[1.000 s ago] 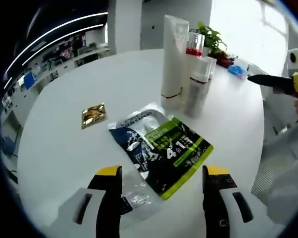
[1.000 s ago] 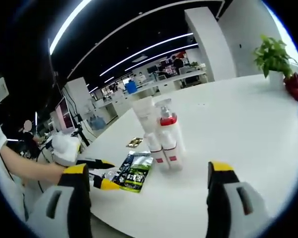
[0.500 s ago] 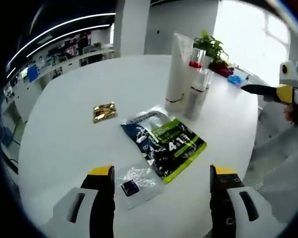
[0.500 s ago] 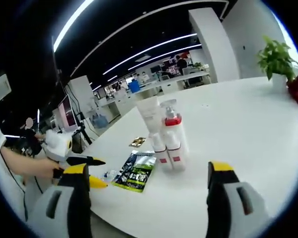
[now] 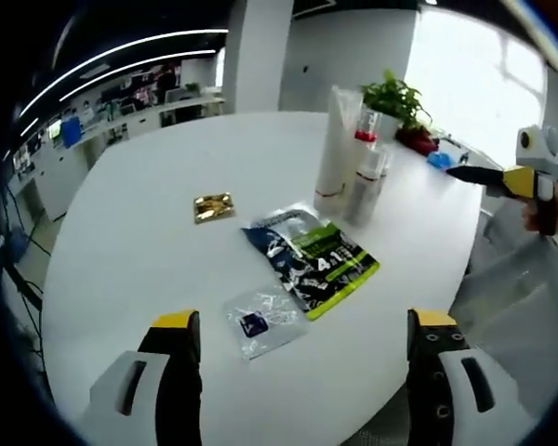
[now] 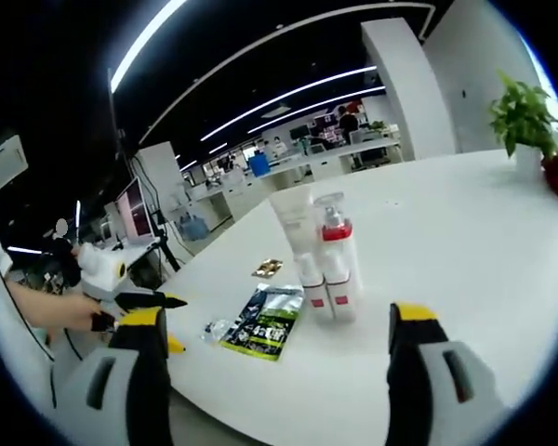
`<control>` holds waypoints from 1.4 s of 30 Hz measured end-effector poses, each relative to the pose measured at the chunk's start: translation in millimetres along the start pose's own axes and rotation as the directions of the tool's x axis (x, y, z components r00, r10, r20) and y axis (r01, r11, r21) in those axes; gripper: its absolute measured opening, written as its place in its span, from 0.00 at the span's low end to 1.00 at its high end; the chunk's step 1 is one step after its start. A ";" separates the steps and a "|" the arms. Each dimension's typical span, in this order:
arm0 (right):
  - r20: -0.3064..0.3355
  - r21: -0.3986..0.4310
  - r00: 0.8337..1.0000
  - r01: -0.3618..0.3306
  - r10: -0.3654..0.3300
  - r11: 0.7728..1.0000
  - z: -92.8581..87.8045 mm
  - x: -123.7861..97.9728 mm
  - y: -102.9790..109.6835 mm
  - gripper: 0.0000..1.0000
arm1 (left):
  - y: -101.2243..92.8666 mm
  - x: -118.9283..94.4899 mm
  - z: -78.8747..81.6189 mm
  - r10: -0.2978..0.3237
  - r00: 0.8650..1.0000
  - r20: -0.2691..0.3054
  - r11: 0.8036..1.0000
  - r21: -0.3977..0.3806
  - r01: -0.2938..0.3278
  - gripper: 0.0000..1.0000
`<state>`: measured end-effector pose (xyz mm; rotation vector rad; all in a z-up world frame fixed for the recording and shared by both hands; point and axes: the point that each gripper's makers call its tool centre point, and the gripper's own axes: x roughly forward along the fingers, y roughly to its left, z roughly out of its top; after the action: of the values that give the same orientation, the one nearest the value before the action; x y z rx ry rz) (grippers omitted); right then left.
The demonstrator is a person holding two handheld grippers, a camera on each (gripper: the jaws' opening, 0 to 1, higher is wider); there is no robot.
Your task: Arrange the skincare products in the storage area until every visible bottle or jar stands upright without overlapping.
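Left gripper view: left gripper (image 5: 302,362) held off the near table edge, jaws spread wide, nothing between them. On the white round table (image 5: 130,232): small clear sachet (image 5: 260,321) nearest, then the dark-and-green flat pouch (image 5: 318,265) just beyond it, a gold sachet (image 5: 212,206) to the left. Further off, the skincare cluster stands upright: tall white tube (image 5: 333,144), red-collared pump bottle (image 5: 364,139), and a slim silvery bottle (image 5: 361,190) in front. The cluster is packed tight; whether they touch I cannot tell. Right gripper (image 5: 502,178) enters at the right, away from the products.

Right gripper view: right gripper (image 6: 274,358) also spread, empty, hanging near the table edge. The cluster sits mid-table; two small red-labelled bottles (image 6: 327,290) stand in front of the tube and pump. Pouch and sachets lie flat to its left.

Judgement: bottles appear upright already; remaining work, if any, is spacing. To do it well, approach one outer bottle low on its body, close gently, slide it clear without tipping neighbours, and keep everything on the table in sight.
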<state>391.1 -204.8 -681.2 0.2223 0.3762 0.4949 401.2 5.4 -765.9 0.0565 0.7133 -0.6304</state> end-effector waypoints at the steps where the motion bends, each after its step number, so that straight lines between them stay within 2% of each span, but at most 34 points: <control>1: 0.000 -0.001 1.000 -0.001 0.001 1.000 0.1 -0.6 0.4 0.99 | 0.2 -2.1 -1.1 0.002 1.000 -0.001 1.000 -0.007 -0.002 0.92; 8: -0.001 -0.009 1.000 -0.006 0.006 1.000 -0.3 -5.6 5.2 0.99 | -3.4 -19.0 -3.4 0.017 1.000 0.013 0.999 -0.044 -0.016 0.97; 14: -0.008 -0.020 1.000 -0.001 0.000 1.000 -4.1 -4.7 7.7 1.00 | -6.4 -31.9 -2.3 0.020 1.000 0.024 1.000 -0.024 -0.019 0.97; 22: -0.009 -0.029 1.000 0.011 -0.011 1.000 -6.9 -4.0 5.6 1.00 | -0.7 -41.4 -11.1 0.032 0.999 0.012 0.999 -0.003 -0.032 0.97; 32: -0.022 -0.060 1.000 0.007 -0.008 0.998 -9.2 -2.6 7.4 0.99 | 0.0 -34.0 -9.2 0.014 1.000 -0.008 0.999 0.045 -0.014 0.97; 35: -0.019 -0.051 1.000 0.011 -0.012 0.999 -8.9 -2.5 5.6 0.99 | 0.5 -29.2 -9.1 -0.001 1.000 -0.026 0.998 0.063 0.003 0.97; 42: -0.007 -0.037 1.000 0.025 -0.025 0.999 -7.4 -2.9 1.7 0.99 | 11.6 -16.4 -16.7 -0.029 0.994 -0.108 0.987 0.152 0.045 0.97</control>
<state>385.0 -204.0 -686.5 0.1802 0.3760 0.4777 388.2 27.7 -770.2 0.2214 0.7678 -0.7214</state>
